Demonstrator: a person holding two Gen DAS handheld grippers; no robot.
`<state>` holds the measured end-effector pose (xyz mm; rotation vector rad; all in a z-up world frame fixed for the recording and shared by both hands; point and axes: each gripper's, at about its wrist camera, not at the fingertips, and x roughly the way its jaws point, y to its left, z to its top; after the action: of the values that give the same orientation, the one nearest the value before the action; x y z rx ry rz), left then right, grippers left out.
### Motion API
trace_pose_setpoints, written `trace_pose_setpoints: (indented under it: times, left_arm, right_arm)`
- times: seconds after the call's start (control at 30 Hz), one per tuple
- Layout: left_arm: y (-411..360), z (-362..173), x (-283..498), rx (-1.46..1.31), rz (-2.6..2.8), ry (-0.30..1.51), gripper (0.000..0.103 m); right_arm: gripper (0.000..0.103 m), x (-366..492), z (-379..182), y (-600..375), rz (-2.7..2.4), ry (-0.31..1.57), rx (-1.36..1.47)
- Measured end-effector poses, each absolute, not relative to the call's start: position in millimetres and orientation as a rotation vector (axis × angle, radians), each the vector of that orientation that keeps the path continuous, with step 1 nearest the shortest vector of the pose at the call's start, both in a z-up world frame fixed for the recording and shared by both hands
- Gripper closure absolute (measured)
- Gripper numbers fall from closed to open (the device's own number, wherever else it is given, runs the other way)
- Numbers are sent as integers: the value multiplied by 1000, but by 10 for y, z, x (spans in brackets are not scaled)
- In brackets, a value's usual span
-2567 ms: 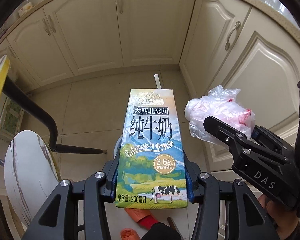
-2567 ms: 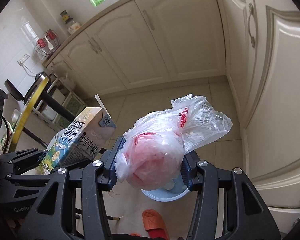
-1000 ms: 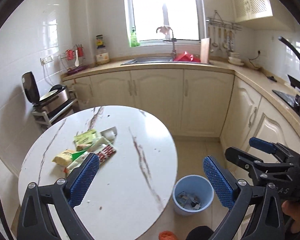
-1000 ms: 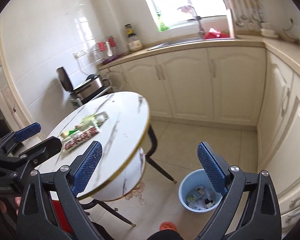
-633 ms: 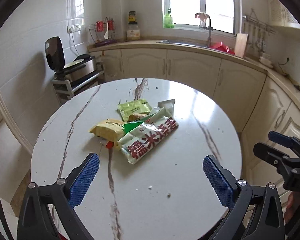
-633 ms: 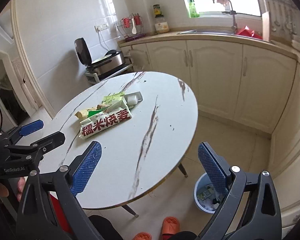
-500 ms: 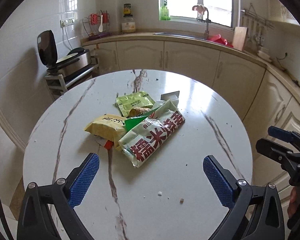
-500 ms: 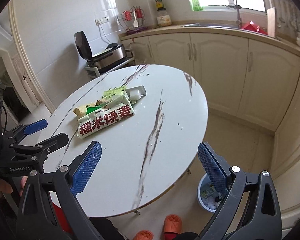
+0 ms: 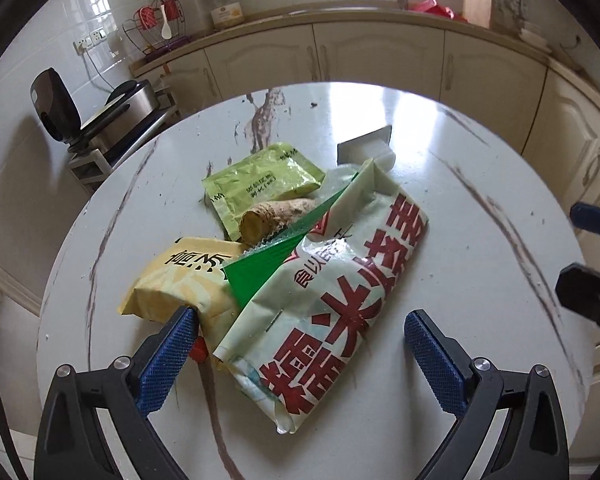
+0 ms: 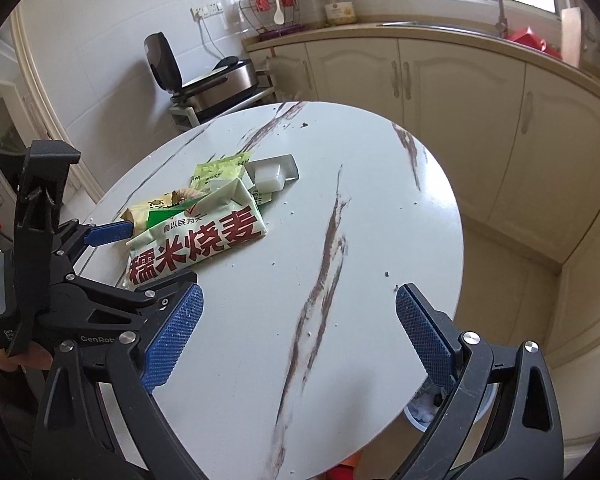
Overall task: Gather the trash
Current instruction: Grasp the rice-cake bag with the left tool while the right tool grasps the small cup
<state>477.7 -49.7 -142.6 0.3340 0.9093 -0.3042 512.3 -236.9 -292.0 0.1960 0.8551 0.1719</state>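
Straddling the shaomai bag [image 9: 332, 292], whose long axis runs toward one o'clock, the left gripper [image 9: 300, 360] gapes empty; the right gripper [image 10: 298, 344], equally wide and empty, hangs farther off.

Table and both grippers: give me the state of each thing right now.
Left gripper: open, fingers on either side of the big white bag's near end.
Right gripper: open, empty, over bare table.
Big white bag: flat, crumpled, overlapping the yellow packet.
Green packet: flat, torn.
Bin: holds trash.

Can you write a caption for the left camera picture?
Open left tool reaches over a pile of wrappers on the round marble table.
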Motion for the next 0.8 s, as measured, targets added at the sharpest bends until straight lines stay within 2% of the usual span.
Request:
trace_pose_setpoints:
  times: [0.1,0.17,0.23,0.27,0.47,0.6,0.8]
  left_arm:
    - [-542,-1439,4885,314,-316,927,3]
    - [-525,-1440,4902,298,-332,928,7]
    - [-464,-1440,4913,282,-340,924,20]
    - [-425,-1438,4929,270,-340,922,33]
    - [-297,-1476,4921,217,-356,929,53]
    - [-151,-1508,4847,123,-351,947,59]
    - [-37,-1459,4524,84,-365,973,59]
  right_arm:
    - [6,5187,-2916,-2348,180,857,186]
    - [6,5246,-2915,-2329,186,862,176]
    - [6,5312,-2923,-2323,187,873,172]
    - [6,5336,-2924,-2324,189,877,176]
    - [6,5460,-2927,-2277,197,890,174]
    - [6,5546,-2960,-2229,215,907,182]
    - [6,5592,-2991,-2165,230,916,186]
